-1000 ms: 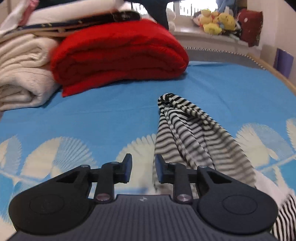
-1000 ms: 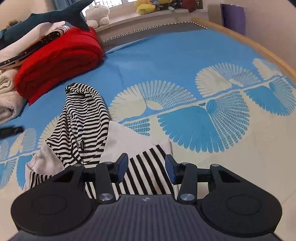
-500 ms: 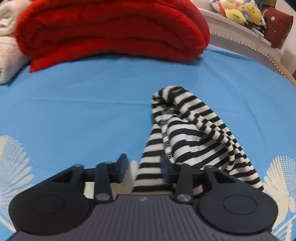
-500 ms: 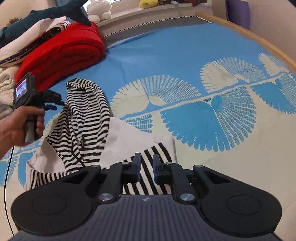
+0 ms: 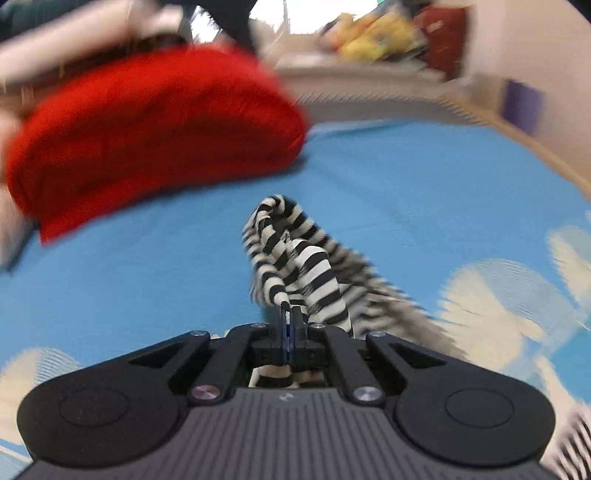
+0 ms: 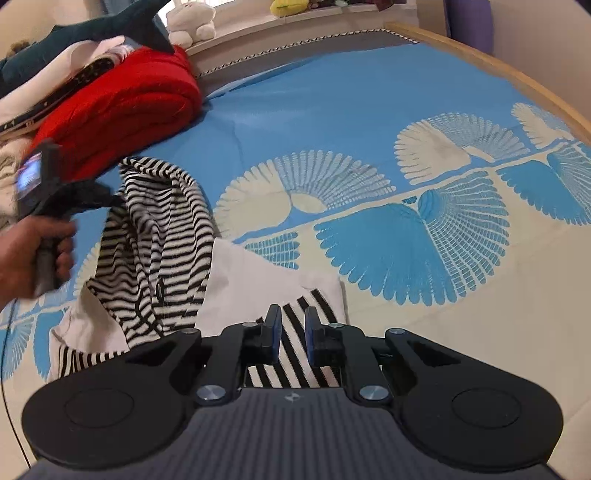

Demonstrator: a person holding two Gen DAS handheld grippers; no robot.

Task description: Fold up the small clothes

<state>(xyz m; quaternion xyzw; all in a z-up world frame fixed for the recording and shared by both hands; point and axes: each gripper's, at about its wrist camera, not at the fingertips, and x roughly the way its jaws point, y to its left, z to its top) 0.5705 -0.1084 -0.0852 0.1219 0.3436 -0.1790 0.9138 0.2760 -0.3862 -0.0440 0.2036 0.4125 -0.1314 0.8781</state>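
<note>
A small black-and-white striped garment with white panels lies on the blue patterned bed cover. My left gripper is shut on the striped hood end and lifts it off the cover. It also shows in the right wrist view, held by a hand at the garment's far left edge. My right gripper is open, its jaws a narrow gap apart, over the garment's striped near corner. The left wrist view is blurred.
A folded red blanket lies at the far left with cream bedding and a plush shark behind it. Plush toys sit on the window ledge. The bed's wooden edge runs along the right.
My left gripper has closed on the striped hood end and raised it. My right gripper narrowed from wide open, then opened slightly, and stays over the near corner.
</note>
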